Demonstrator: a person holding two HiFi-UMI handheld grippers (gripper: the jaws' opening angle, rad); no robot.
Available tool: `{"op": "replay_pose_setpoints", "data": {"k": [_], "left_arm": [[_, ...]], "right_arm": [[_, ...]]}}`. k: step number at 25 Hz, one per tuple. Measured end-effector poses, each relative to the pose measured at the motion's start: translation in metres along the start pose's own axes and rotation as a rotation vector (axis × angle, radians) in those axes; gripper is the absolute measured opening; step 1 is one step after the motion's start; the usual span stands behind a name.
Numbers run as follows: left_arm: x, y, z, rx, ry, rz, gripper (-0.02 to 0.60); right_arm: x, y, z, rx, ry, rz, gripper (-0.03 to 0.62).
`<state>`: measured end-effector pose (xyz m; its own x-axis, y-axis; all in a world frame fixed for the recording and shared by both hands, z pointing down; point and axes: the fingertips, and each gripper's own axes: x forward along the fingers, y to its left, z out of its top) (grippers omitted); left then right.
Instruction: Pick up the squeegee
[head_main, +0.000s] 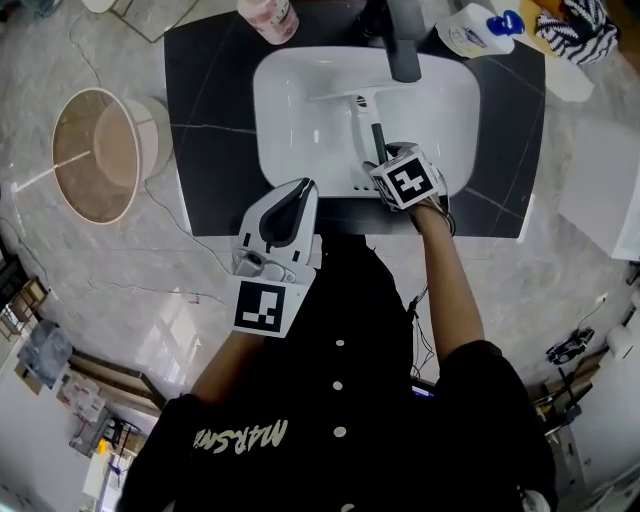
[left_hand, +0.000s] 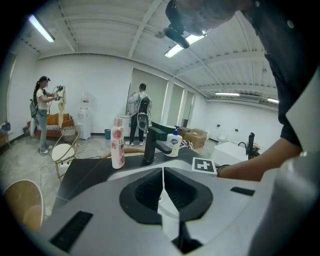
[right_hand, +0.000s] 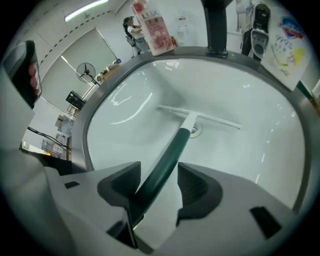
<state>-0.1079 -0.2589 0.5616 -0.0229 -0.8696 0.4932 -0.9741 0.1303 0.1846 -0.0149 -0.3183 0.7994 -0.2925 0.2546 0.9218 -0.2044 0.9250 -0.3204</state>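
Count: one squeegee (right_hand: 172, 155), two grippers, one sink (head_main: 270, 90), one black faucet (head_main: 403, 45), one pink bottle (head_main: 270, 18), one white pump bottle (head_main: 480, 30), one striped cloth (head_main: 585, 28), one round seat (head_main: 95, 155) on the floor left of the dark counter (head_main: 210, 100). Two people (left_hand: 42, 112) stand far off in the room, seen in the left gripper view.

Squeegee lies in the white sink basin. Its pale blade sits crosswise near the drain. Its dark green handle runs back toward the sink's near rim.

Right gripper (right_hand: 159, 172): tilted steeply down over the near side of the basin. Fingers (right_hand: 122, 185) spread wide. The green handle passes between them, close against the left finger with a clear gap to the right finger. Pads are not clamped on it. The blade end is well ahead of the fingertips.

Left gripper (left_hand: 163, 187): over the near edge of the counter, left of the right one and outside the basin. Its fingers (left_hand: 145, 192) are pressed together with nothing between them. It is apart from the squeegee.
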Motion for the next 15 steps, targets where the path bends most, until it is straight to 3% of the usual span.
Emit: {"op": "replay_pose_setpoints", "data": {"k": [7,15], "left_arm": [[0.003,0.004,0.001,-0.009,-0.002,0.026,0.018],[0.007,-0.003,0.02,0.012,-0.033,0.03,0.018]], "right_arm": [[-0.001,-0.005,-0.007,-0.012,0.119,-0.015,0.193],[-0.034,-0.022,-0.019,-0.054,0.153,-0.085,0.145]]}}
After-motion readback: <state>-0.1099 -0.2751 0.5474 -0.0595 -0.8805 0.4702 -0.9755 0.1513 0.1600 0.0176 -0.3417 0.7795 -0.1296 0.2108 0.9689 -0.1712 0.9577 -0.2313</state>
